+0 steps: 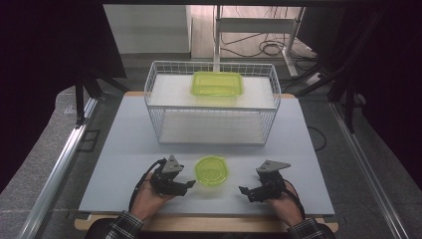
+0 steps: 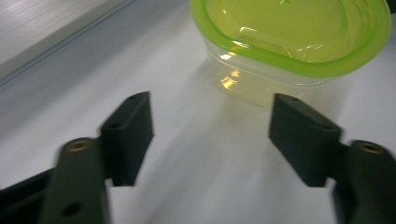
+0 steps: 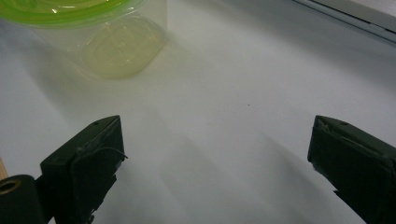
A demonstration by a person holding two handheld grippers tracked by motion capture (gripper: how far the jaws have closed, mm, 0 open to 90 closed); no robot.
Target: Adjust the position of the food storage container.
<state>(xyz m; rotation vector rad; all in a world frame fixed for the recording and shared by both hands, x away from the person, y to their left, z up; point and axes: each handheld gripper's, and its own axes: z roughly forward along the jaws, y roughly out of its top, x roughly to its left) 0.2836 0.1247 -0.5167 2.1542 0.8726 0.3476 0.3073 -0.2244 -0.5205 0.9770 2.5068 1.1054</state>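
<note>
Two green-lidded tubs [image 1: 211, 171] (lids on), one [image 1: 217, 83] in basket [image 1: 154, 87]

a wire basket [image 1: 212, 107] holding a green-lidded box [image 1: 217, 83] on the table [image 1: 124, 139].

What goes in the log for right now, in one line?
left gripper: open, beside small green-lidded tub, not touching | right gripper: open, empty | big green-lidded tub: on wire rack top shelf

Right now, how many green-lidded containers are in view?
2. A small round container sits on the table between the two grippers; a larger rectangular container sits on the wire basket's top shelf. None looks hidden.
</note>
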